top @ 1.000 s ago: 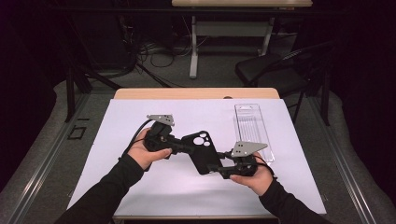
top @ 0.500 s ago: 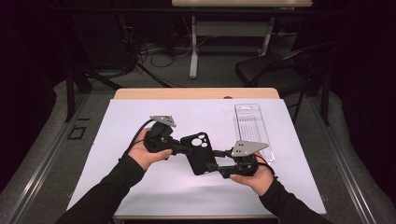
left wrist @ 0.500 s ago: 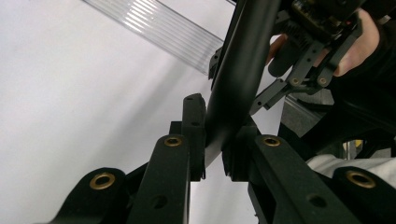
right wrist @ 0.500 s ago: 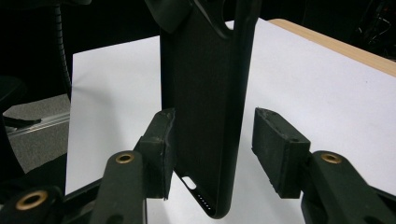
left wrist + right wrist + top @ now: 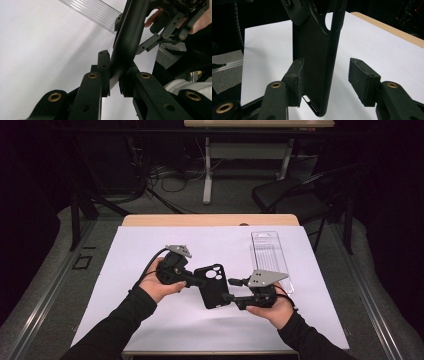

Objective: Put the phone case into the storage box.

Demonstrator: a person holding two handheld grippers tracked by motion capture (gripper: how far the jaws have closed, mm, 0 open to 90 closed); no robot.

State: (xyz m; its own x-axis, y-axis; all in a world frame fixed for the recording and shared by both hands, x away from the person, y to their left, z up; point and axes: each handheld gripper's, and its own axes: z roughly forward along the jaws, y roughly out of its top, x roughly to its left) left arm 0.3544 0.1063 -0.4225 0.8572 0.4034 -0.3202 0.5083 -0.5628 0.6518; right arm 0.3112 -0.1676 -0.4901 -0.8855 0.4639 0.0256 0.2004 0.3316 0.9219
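Since a moment ago my right gripper [image 5: 231, 289] has let its jaws spread: they have just been opening, and in the right gripper view the phone case [image 5: 319, 57] stands between the two pads [image 5: 362, 80], one pad against its back face, the other clear of its edge with a gap showing. Neither of my hands has shifted over the white sheet [image 5: 125, 270], and the case sits where it did, tilted between the two tools. My left gripper [image 5: 196, 279] pinches the case at its camera-cutout end; in the left gripper view its jaws are pressed onto the thin black edge of the case [image 5: 127, 37], which runs up and away from them toward my other hand. Beyond that edge I see the right gripper's linkage [image 5: 172, 27] with fingertips behind it. From above, the case [image 5: 214, 285] hangs just above the sheet, directly between my grippers, its lower end by the right jaws. Farther off, past my right gripper, a clear plastic tray [image 5: 270, 257] lies flat on the sheet.
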